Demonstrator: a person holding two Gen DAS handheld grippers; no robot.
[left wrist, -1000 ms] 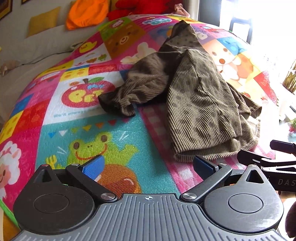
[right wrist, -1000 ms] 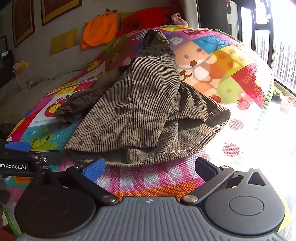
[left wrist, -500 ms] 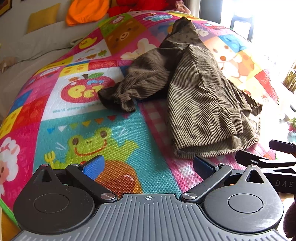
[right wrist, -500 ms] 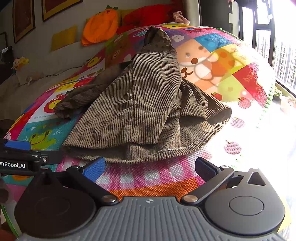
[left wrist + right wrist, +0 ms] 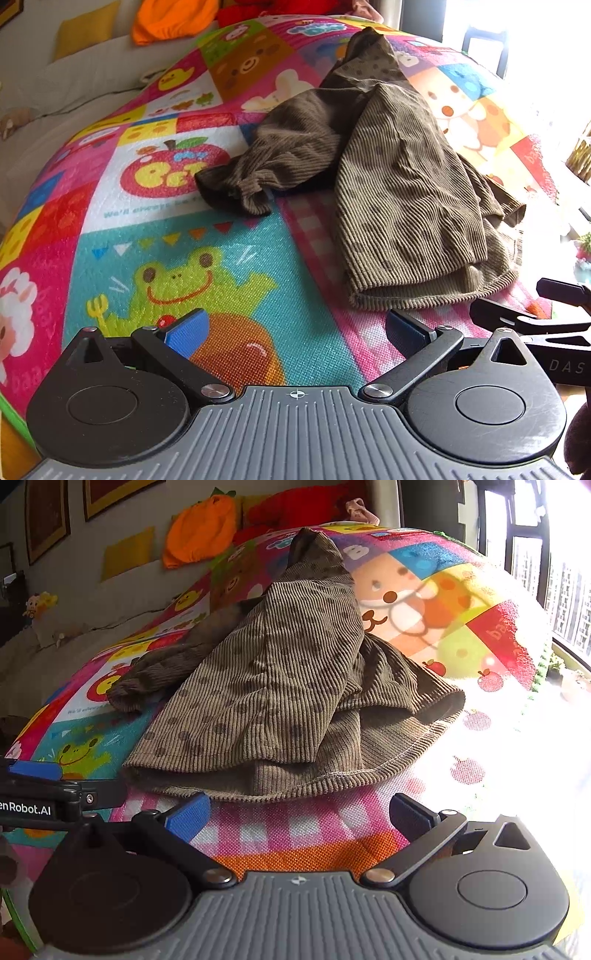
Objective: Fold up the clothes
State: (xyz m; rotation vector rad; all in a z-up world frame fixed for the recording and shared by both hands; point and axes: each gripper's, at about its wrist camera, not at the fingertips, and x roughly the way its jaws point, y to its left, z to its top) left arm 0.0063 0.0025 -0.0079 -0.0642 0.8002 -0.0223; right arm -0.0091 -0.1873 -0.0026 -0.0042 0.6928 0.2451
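On play mat [image 5: 229, 258], crumpled corduroy garment [image 5: 399, 192], hem edge nearest, left tool [image 5: 295, 328] and right tool [image 5: 299, 812] both released

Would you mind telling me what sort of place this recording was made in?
Probably a living room at home: a cartoon-print play mat covers the floor, a pale sofa with cushions stands behind, and framed pictures hang above.

The brown ribbed corduroy garment with darker dots [image 5: 402, 199] is soft, matt cloth. The bright cartoon-printed play mat [image 5: 207, 258] beneath it shows a fine embossed weave texture with a slight sheen. The right gripper [image 5: 297, 814] has matt black plastic arms, smooth blue finger pads [image 5: 186, 814], shiny metal pivot screws and a ridged grey body.
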